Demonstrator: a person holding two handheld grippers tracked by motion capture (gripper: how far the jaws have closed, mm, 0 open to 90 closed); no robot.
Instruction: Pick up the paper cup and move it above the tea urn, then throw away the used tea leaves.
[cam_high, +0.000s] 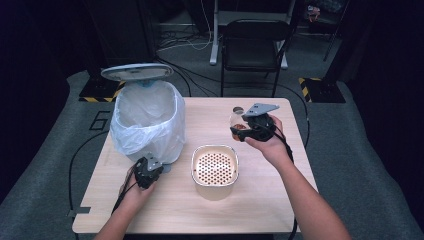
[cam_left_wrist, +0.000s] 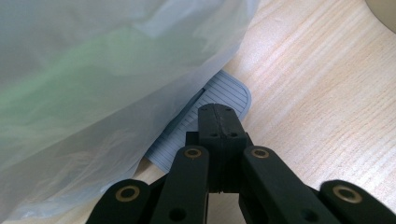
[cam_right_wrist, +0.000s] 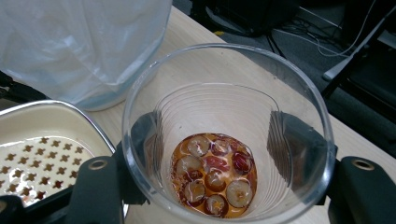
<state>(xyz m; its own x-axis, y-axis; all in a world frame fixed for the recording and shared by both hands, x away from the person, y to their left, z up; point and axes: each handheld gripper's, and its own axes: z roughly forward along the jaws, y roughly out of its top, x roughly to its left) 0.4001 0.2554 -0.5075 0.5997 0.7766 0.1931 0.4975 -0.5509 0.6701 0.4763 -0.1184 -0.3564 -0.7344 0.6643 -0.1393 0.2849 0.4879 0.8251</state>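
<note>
My right gripper (cam_high: 239, 131) is shut on a clear glass cup (cam_right_wrist: 226, 135), its pads pressing the cup's two sides. It holds the cup above the table, right of centre. Brown liquid with several round fruit pieces (cam_right_wrist: 215, 175) lies at the cup's bottom. A cream square bowl with a perforated strainer insert (cam_high: 214, 167) stands on the table in front of the cup. My left gripper (cam_left_wrist: 218, 120) is shut, its tips resting on the ribbed grey pedal (cam_left_wrist: 224, 93) at the foot of the bin (cam_high: 147, 120). The bin's lid (cam_high: 136, 71) stands raised, and a translucent bag lines the bin.
The light wooden table (cam_high: 280, 200) has bare room at the front and right. A black folding chair (cam_high: 252, 45) stands beyond the far edge, with cables on the grey floor. A cable trails from each gripper.
</note>
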